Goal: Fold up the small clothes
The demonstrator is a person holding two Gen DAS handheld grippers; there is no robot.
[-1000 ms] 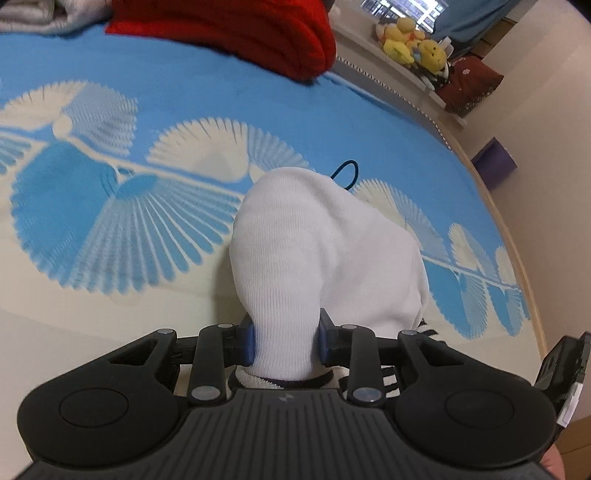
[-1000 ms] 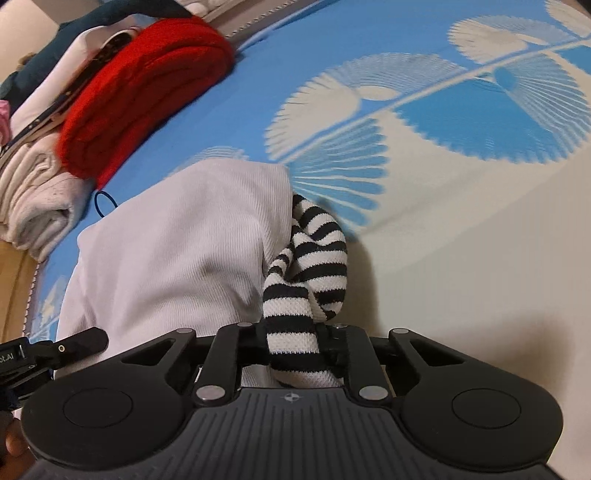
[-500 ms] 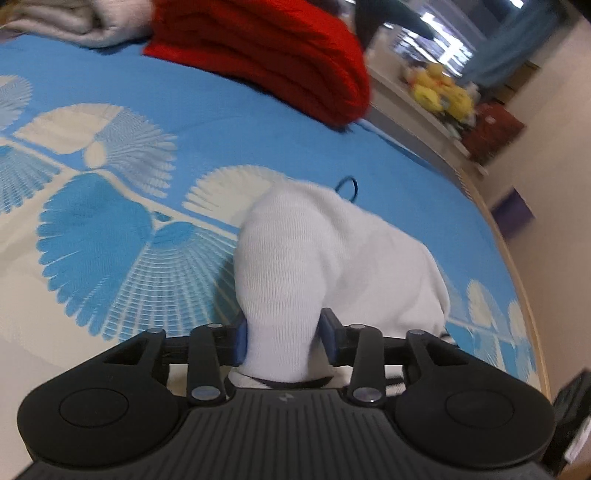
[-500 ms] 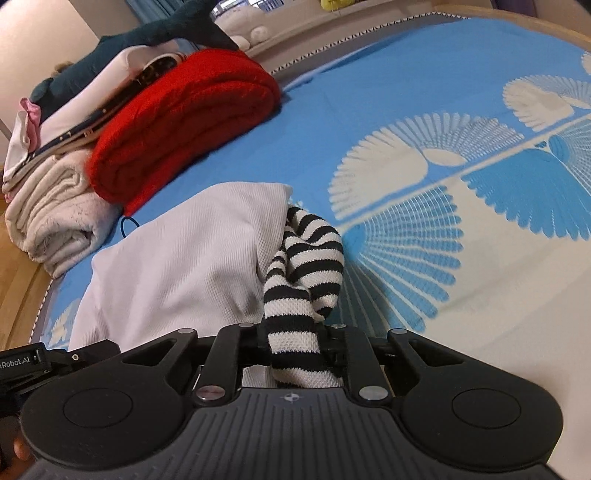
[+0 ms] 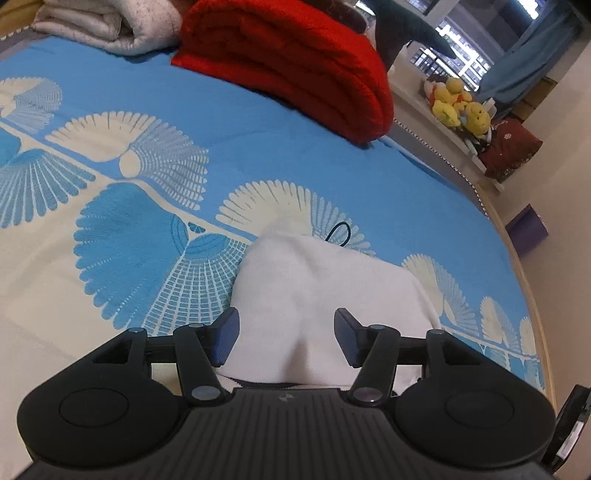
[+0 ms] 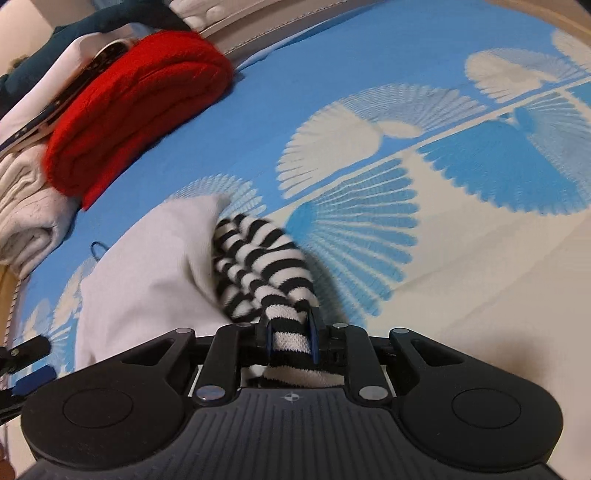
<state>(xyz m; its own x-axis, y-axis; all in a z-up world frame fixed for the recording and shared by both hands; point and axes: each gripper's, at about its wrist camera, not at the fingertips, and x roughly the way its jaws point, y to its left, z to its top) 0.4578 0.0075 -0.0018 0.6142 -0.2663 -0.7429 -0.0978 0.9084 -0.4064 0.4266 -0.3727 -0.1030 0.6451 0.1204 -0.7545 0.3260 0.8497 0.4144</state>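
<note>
A small white garment [image 5: 325, 273] with black-and-white striped sleeves lies on the blue and cream bedspread [image 5: 110, 229]. My left gripper [image 5: 285, 317] hangs just over its near fold. Its jaws are opening, and the white cloth lies between the pads without being pinched. In the right wrist view the white garment [image 6: 147, 266] spreads to the left. My right gripper [image 6: 289, 325] is clamped on the striped sleeve [image 6: 266, 251], which bunches up from the cloth into the jaws; these are starting to open, the pads still pressing on it.
A folded red knit [image 5: 295, 66] and a cream blanket [image 5: 110, 26] are stacked at the far side of the bed. A black hair tie [image 5: 340, 232] lies just beyond the garment. Plush toys [image 5: 458, 107] and a purple box [image 5: 528, 229] stand off the bed's right edge.
The left jaws have spread apart and let go of the white fold, and that hand has drawn back. The right gripper still holds the striped sleeve, shifted slightly.
</note>
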